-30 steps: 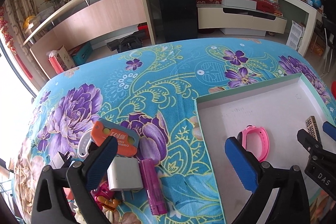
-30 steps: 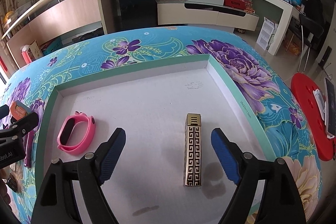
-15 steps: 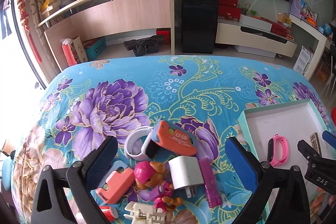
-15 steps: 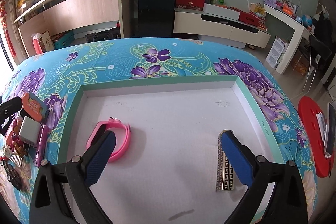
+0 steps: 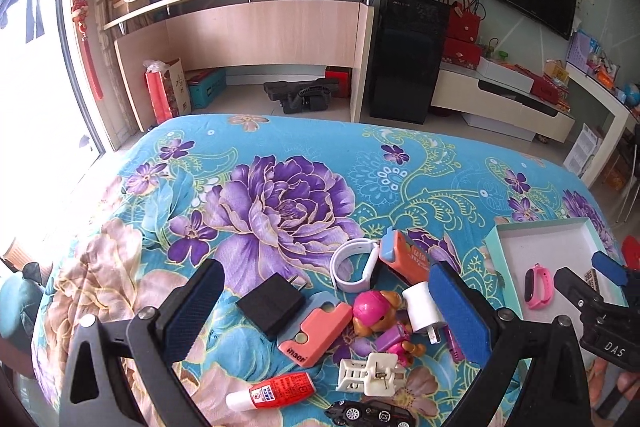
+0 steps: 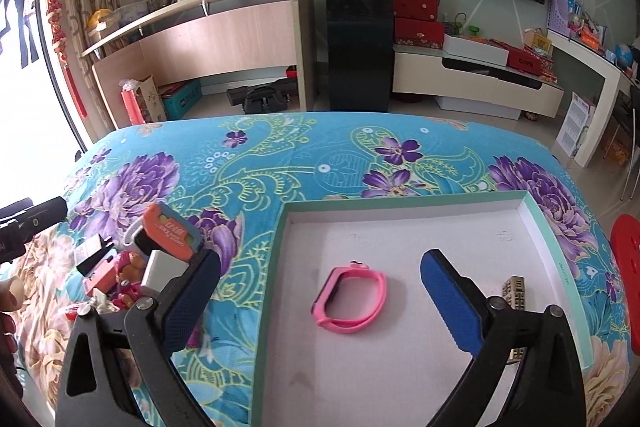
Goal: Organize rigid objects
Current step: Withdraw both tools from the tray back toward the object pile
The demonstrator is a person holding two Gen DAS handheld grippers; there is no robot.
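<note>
A pile of small objects lies on the floral cloth: a black charger (image 5: 270,306), a salmon pink case (image 5: 316,329), a pink toy pup (image 5: 378,311), a white plug (image 5: 420,309), an orange case (image 5: 404,259) and a white wristband (image 5: 354,265). My left gripper (image 5: 326,301) hangs open above this pile, holding nothing. The white tray (image 6: 558,239) holds a pink wristband (image 6: 352,301) and a gold patterned lighter (image 6: 514,293). Over the tray's left edge my right gripper (image 6: 320,291) stands open and empty, with the lighter behind its right finger.
Near the front edge lie a red glue tube (image 5: 276,391), a white clip (image 5: 370,371) and a black toy car (image 5: 368,415). A purple stick (image 5: 454,345) lies by the plug. A hand's fingers (image 6: 10,303) show at the far left. A red stool (image 6: 626,259) stands beyond the table.
Both grippers moved left and rose. The left one swung from the tray's edge to over the pile. The right one left the lighter in the tray and its jaws widened.
</note>
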